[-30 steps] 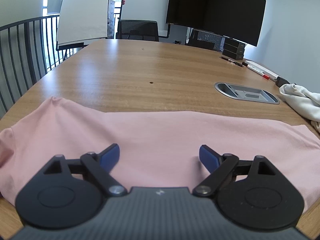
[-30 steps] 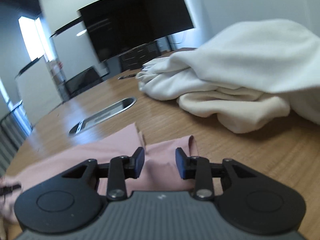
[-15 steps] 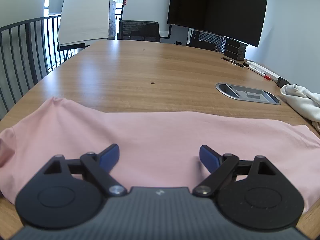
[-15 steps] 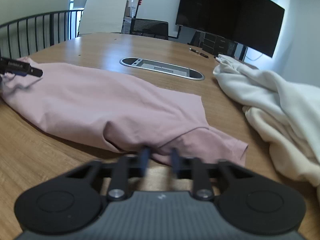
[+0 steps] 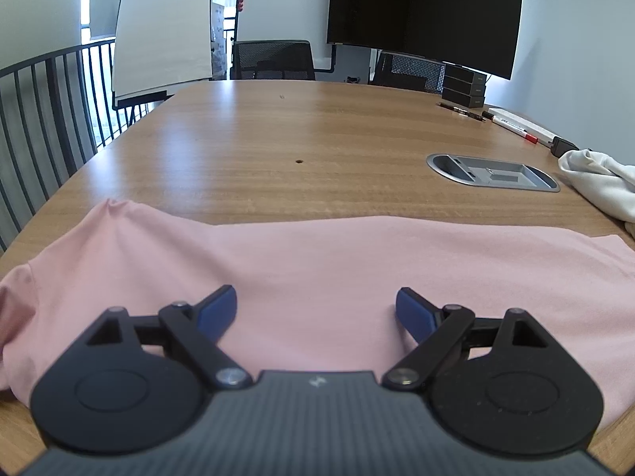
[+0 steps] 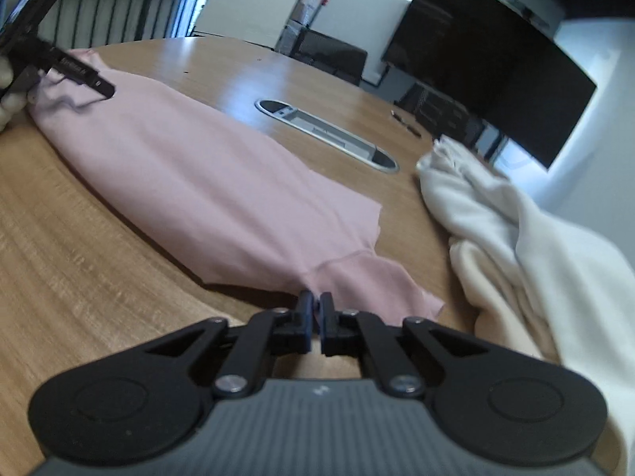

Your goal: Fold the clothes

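right wrist view: your right gripper (image 6: 316, 309), open over the sleeve a second ago, has now pinched the pink shirt's (image 6: 222, 182) near edge on the table (image 6: 79, 277). left gripper (image 5: 316, 311) stays spread wide over the shirt, so you're set for a fold.

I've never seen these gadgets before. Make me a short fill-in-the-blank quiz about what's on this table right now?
1. The garment spread flat on the wooden table is coloured ____.
2. The left hand-held gripper above it has its fingers ____.
3. The right hand-held gripper is ____ on the pink shirt.
4. The crumpled cloth beside the shirt is coloured ____.

Missing words: pink; open; shut; cream
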{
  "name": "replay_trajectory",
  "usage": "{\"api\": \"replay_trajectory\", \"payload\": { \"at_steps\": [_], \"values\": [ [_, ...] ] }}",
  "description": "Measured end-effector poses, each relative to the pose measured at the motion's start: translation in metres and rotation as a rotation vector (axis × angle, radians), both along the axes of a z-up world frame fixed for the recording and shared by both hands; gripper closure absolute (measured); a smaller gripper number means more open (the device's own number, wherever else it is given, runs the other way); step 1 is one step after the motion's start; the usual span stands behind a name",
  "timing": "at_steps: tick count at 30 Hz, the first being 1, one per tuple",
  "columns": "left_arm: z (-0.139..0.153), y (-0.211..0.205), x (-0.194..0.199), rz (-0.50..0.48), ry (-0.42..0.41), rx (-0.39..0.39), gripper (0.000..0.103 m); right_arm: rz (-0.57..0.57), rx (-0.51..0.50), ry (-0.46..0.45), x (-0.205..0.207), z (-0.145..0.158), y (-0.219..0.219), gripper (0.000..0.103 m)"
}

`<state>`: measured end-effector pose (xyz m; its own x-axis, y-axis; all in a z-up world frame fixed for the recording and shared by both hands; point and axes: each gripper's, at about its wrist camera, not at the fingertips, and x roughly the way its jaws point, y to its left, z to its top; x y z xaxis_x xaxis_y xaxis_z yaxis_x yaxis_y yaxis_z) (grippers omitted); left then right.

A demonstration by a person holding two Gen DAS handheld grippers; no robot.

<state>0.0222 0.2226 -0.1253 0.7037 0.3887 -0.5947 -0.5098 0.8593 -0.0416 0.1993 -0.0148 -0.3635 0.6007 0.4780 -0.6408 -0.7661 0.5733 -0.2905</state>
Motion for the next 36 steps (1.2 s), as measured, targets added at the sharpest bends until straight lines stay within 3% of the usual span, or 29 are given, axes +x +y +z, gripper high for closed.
{"api": "replay_trajectory", "payload": {
  "at_steps": [1,3,5,9,11,14,20,24,36],
  "values": [
    [0.000,0.000,0.000,0.000,-0.002,-0.002,0.016,-0.017,0.045,0.023,0.003,0.005,-0.005,0.085],
    [0.000,0.000,0.000,-0.001,-0.002,-0.003,0.016,-0.065,0.161,0.051,0.009,0.017,-0.015,0.053],
    [0.000,-0.001,0.000,-0.001,0.002,0.002,0.015,-0.124,0.329,0.094,0.017,0.030,-0.023,0.036],
    [0.000,-0.002,0.001,-0.001,0.006,0.008,0.015,-0.197,0.632,0.260,0.033,0.036,-0.022,0.035],
    [0.000,-0.002,0.000,-0.002,0.004,0.005,0.015,-0.224,0.701,0.314,0.044,0.030,-0.009,0.034],
    [0.000,0.000,-0.001,-0.003,-0.002,-0.002,0.015,-0.241,0.705,0.342,0.055,0.019,0.015,0.027],
    [0.001,0.000,-0.001,-0.004,-0.005,-0.007,0.015,-0.388,0.565,0.367,0.072,-0.011,0.049,0.028],
    [0.001,0.000,0.001,-0.007,0.000,-0.005,0.014,-0.478,0.531,0.289,0.068,-0.012,0.057,0.029],
    [0.001,0.002,0.000,-0.011,-0.014,-0.025,0.012,-0.333,0.528,0.401,0.038,-0.019,0.131,0.025]
  ]
}}
